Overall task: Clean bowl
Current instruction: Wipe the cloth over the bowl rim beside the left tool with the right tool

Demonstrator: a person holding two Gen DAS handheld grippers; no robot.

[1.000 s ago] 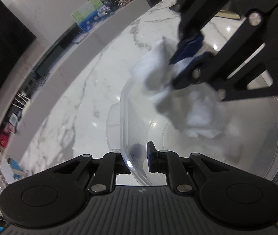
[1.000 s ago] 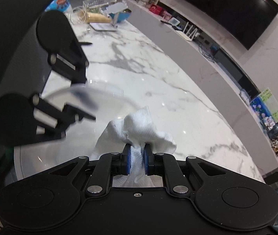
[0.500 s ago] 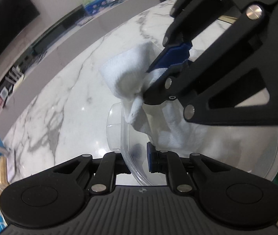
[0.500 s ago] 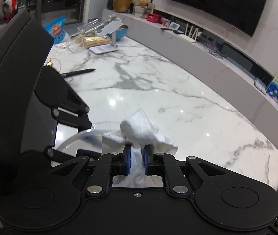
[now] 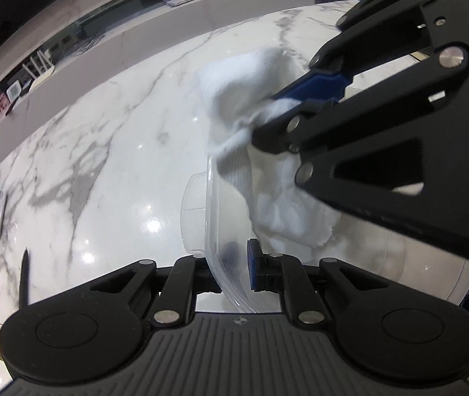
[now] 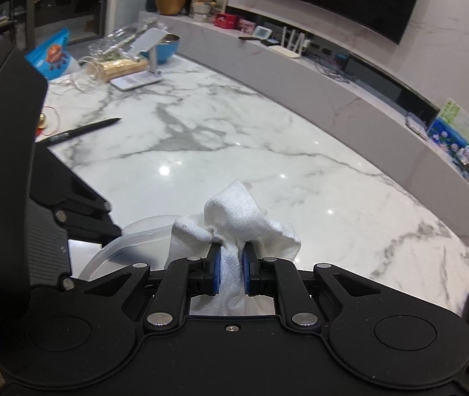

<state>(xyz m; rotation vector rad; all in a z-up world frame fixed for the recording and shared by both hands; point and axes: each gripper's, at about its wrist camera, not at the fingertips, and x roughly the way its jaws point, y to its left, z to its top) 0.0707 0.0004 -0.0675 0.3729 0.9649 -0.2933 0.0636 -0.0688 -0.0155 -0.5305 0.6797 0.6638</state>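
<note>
While left tool point(image 5: 234, 272) clamps bowl point(image 5: 214, 231) rim, cloth point(image 5: 280, 204) inside.

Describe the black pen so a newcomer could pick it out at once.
Start at the white marble table and look toward its cluttered far left end. The black pen lies flat on bare marble, short of that clutter and apart from it. It is the only slim, dark, straight thing there; its neighbours are pale coiled cords and a white stand.
</note>
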